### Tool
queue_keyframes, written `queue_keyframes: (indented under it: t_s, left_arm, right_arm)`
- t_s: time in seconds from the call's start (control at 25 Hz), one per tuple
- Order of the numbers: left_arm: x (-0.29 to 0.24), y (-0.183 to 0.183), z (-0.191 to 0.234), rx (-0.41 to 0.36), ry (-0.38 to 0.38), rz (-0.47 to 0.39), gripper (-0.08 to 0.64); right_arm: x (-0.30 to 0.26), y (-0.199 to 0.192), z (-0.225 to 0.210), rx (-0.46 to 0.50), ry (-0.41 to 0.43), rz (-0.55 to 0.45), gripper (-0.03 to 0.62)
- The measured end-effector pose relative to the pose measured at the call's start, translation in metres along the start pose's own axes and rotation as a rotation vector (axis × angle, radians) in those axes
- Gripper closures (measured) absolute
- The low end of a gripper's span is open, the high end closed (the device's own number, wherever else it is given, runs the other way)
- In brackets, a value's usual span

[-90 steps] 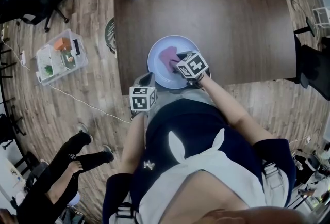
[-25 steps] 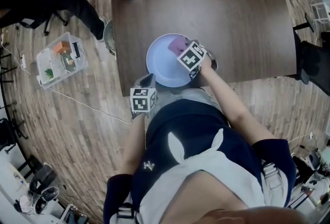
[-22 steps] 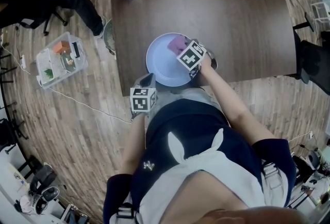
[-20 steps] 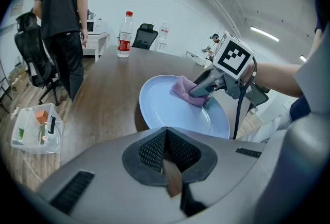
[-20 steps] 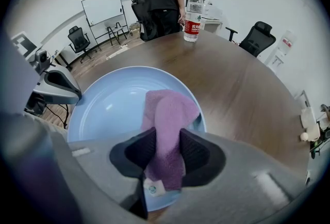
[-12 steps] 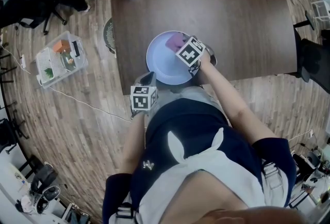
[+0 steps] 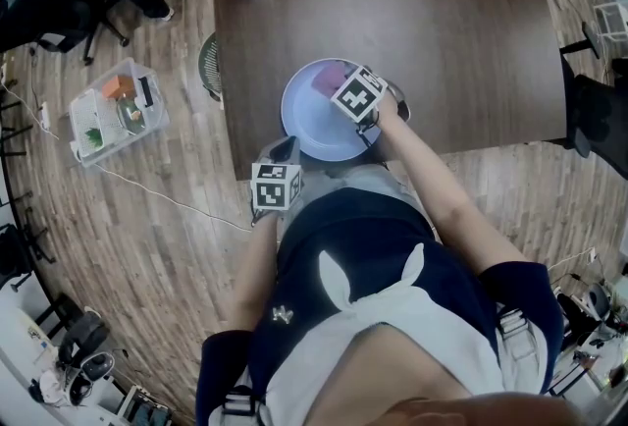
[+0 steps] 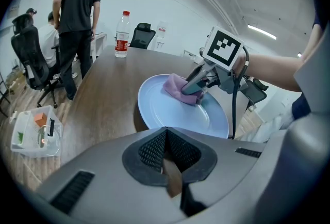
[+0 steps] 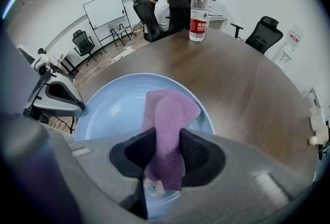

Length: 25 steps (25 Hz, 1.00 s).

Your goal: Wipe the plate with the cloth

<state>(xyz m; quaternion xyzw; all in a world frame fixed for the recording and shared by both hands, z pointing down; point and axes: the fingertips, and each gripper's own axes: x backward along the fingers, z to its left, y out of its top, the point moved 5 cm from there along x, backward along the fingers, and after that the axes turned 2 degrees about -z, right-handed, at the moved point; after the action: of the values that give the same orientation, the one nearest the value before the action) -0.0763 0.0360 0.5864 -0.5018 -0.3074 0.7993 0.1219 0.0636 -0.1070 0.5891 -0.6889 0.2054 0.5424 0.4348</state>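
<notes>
plate: pale blue, round, flat on the bench near its front edge
cloth: purple, bunched, on the plate, pinched in the right gripper

Light is even, soft and indoor, moderately bright in all three views. The left gripper view shows a long white ceiling light strip glowing at upper right, with the pale walls slightly washed out. The dark brown wooden desk carries a broad dull sheen. The pale blue round plate has faint highlights and throws a soft dark shadow at its near-left rim. Both gripper views have heavy fisheye bending and black vignetted corners. The grey bodies of the left gripper and right gripper sit close to the lens and are blurred. In the head view the floor planks curve at the edges and the bottom is out of focus.
</notes>
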Motion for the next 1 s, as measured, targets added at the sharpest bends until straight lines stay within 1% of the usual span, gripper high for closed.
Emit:
queue_keyframes:
  t_s: [0.24, 0.48, 0.76, 1.0]
  left_arm:
    - [-0.001, -0.001, 0.0, -0.003, -0.004, -0.001, 0.555]
    - [-0.002, 0.001, 0.001, -0.016, -0.013, 0.005, 0.555]
    - [-0.001, 0.0, 0.001, -0.02, -0.025, 0.006, 0.555]
    - [-0.003, -0.001, 0.003, -0.038, -0.039, 0.01, 0.555]
  right_arm:
    - [-0.005, 0.001, 0.002, -0.017, -0.002, 0.01, 0.453]
    - [-0.007, 0.012, 0.007, 0.001, 0.02, -0.005, 0.453]
    - [-0.013, 0.019, 0.016, -0.015, 0.024, 0.001, 0.453]
    - [-0.017, 0.031, 0.03, 0.017, 0.037, -0.013, 0.453]
